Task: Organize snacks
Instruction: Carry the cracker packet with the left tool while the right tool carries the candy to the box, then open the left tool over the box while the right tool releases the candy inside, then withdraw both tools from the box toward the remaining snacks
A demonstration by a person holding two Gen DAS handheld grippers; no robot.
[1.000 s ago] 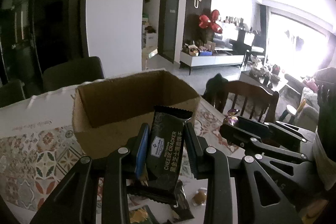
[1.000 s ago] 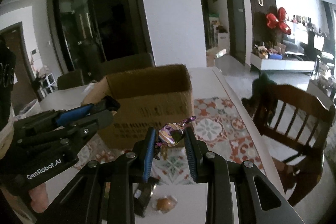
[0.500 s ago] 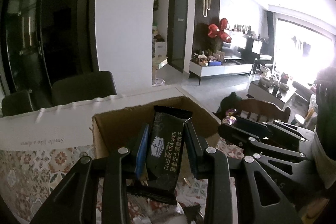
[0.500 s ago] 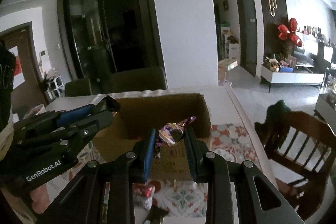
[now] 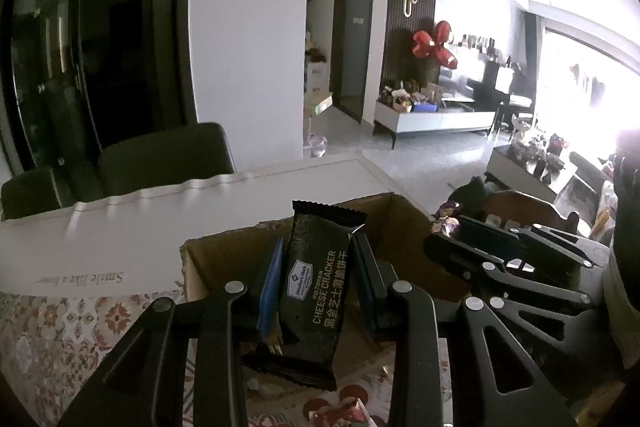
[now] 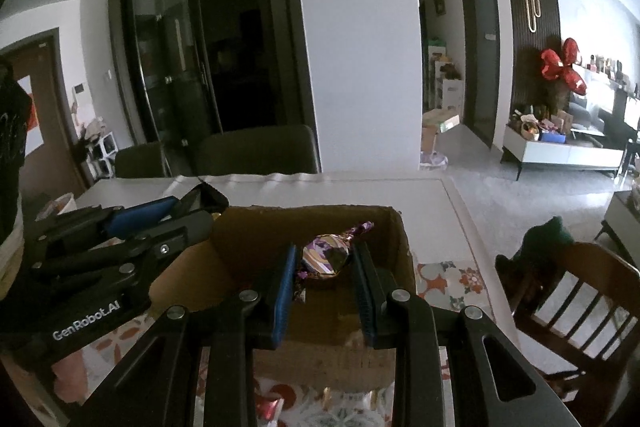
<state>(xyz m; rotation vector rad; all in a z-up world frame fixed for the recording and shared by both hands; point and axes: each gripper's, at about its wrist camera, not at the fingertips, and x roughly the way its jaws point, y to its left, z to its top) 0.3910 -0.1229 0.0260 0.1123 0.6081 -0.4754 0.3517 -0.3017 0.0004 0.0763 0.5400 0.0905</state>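
Observation:
My left gripper (image 5: 318,259) is shut on a black cheese cracker packet (image 5: 320,279) and holds it upright over the open cardboard box (image 5: 208,259). My right gripper (image 6: 325,263) is shut on a purple foil-wrapped candy (image 6: 326,255) and holds it over the same box (image 6: 384,227). Each gripper shows in the other's view, the right one (image 5: 452,231) at the box's right side, the left one (image 6: 200,207) at its left rim.
The box stands on a table with a patterned cloth (image 5: 60,327) and a white far edge (image 5: 120,227). Loose wrapped snacks (image 6: 268,407) lie on the cloth in front of the box. Dark chairs (image 6: 256,155) stand behind the table, a wooden chair (image 6: 580,291) to the right.
Both grippers have moved forward and up with their snacks, from in front of the box to over its open top.

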